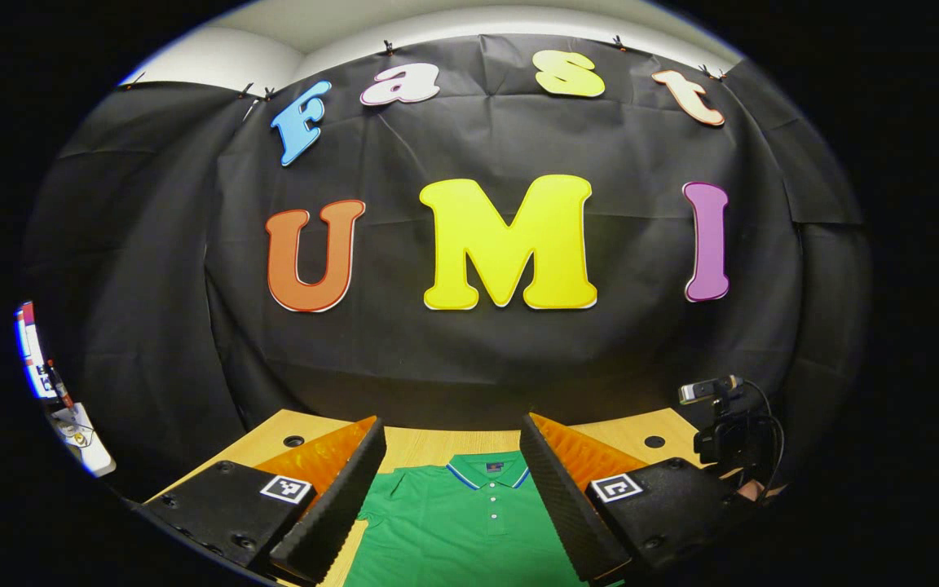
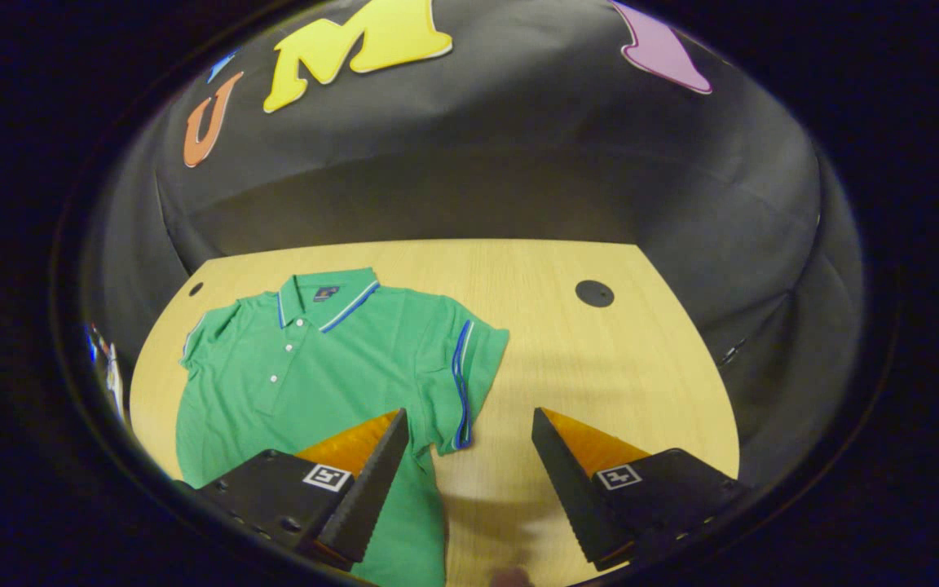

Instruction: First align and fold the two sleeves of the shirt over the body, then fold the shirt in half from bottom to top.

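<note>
In the left gripper view, the left gripper [image 1: 453, 481] hangs above the wooden table [image 1: 429, 444] with its jaws spread wide and nothing between them but air. Going from the left finger across to the right one, the green polo shirt [image 1: 469, 530] fills the gap: its left shoulder runs under the inner edge of the left finger, its collar [image 1: 487, 471] with the blue-and-white trim sits just ahead of the midpoint between the jaws, and the buttoned placket runs back toward the camera along the centre line. The shirt lies flat on the table, below the fingers and apart from them. To the right of the right finger, a small camera on a black stand [image 1: 718, 424] stands at the table's edge with a cable looping down.

In the right gripper view, the right gripper [image 2: 465, 456] is likewise released, holding nothing. The shirt lies ahead of and to the left of the left finger, its body passing beneath that finger. One sleeve [image 2: 473, 383], edged with a blue stripe, reaches toward the gap between the jaws, its hem just ahead of the left fingertip. Between the jaws and under the right finger is bare table, and a dark round hole [image 2: 594, 293] lies well ahead of the right finger.
</note>
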`<state>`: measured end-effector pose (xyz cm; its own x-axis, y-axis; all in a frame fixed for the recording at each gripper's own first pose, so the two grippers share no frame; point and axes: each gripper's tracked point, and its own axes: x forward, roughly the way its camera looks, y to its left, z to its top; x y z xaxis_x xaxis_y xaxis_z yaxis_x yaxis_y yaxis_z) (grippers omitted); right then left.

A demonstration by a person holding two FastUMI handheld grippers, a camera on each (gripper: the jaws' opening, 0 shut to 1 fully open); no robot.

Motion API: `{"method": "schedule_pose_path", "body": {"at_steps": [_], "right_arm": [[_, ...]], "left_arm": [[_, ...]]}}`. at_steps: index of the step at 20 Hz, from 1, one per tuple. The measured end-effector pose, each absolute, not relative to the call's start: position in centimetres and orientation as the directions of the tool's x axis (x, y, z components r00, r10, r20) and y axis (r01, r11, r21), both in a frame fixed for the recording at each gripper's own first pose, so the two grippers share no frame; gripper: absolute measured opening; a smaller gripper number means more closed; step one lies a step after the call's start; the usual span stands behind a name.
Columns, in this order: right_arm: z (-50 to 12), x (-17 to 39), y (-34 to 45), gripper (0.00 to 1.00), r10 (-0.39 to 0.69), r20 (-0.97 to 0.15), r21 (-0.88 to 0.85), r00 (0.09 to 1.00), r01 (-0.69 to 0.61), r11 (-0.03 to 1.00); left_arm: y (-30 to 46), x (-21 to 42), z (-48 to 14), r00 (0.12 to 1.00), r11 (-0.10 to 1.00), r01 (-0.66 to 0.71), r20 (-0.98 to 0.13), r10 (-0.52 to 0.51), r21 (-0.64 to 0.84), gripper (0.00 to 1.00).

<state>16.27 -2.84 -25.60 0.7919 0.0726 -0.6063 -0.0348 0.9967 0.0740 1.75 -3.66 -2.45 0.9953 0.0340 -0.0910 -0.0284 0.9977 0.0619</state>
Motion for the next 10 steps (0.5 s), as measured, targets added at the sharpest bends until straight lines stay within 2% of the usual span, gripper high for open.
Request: {"method": "schedule_pose_path", "body": {"at_steps": [3,5,6,9,10], "right_arm": [[-27.4,18.0,-2.8,0.92,0.082,-0.629,0.077,0.773,-0.042,0.996],[-28.4,18.8,-2.4,0.85,0.092,-0.643,0.087,0.76,-0.046,0.995],[-28.8,19.0,-2.2,0.77,0.099,-0.651,0.094,0.752,-0.049,0.994],[-30.2,19.5,-0.9,0.6,0.132,-0.682,0.11,0.72,-0.078,0.991],[-30.3,19.6,-0.9,0.51,0.138,-0.686,0.113,0.714,-0.083,0.99]], "left_arm": [[-4.1,1.9,-2.8,0.993,0.998,-0.051,-0.104,0.055,0.046,1.0],[-4.1,1.8,-3.2,0.991,0.996,-0.071,-0.114,0.076,0.047,1.0],[-3.9,1.8,-3.3,0.989,0.995,-0.082,-0.121,0.088,0.051,1.0],[-3.5,1.5,-3.2,0.983,0.99,-0.125,-0.128,0.132,0.06,1.0],[-3.4,1.4,-3.1,0.981,0.989,-0.137,-0.13,0.143,0.06,1.0]]}}
